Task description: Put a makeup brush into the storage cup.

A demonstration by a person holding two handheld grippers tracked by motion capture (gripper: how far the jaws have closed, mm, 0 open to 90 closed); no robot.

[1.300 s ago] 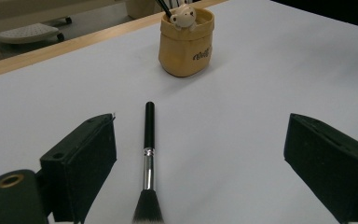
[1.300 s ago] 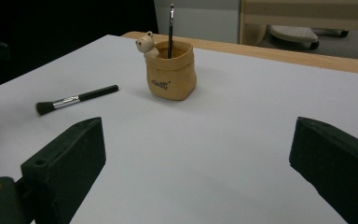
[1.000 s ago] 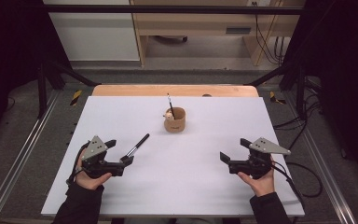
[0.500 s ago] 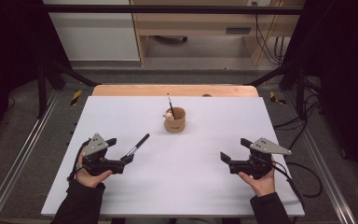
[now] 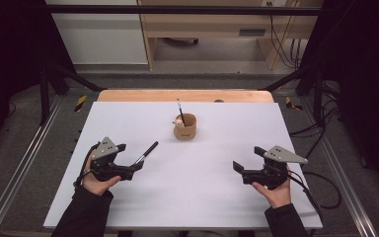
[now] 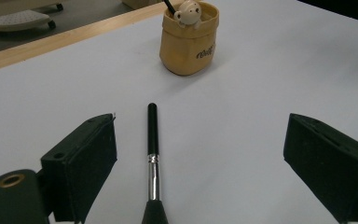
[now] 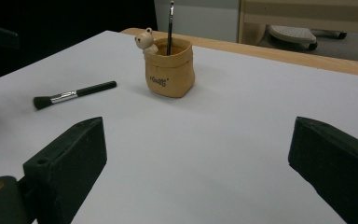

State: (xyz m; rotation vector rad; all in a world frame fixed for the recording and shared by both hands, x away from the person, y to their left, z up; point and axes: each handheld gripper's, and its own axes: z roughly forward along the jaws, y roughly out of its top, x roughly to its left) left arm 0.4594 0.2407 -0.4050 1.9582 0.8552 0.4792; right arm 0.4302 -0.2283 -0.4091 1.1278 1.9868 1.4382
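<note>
Left gripper [image 5: 137, 168] stood nearest the brush [image 6: 152, 154], open and empty.

The brush lay on the bench [image 5: 212, 197] between the spread jaws, nearer the left one, bristles toward the gripper, handle pointing away at the tan pot [image 6: 189, 43]. The right gripper [image 5: 239, 169] hung open, empty, well apart. Against the earlier frames, nothing had shifted noticeably.

I count two brushes: one black-handled makeup brush [image 6: 152, 149] lying between the spread jaws of my left gripper [image 5: 133, 170], and one thin black brush [image 7: 170, 25] standing in the pot ahead of both grippers. There is one tan pot [image 7: 169, 68], with one little bear figure [image 7: 145, 40] at its rim. That makes two grippers counting my right gripper [image 5: 239, 169], both gaping.
</note>
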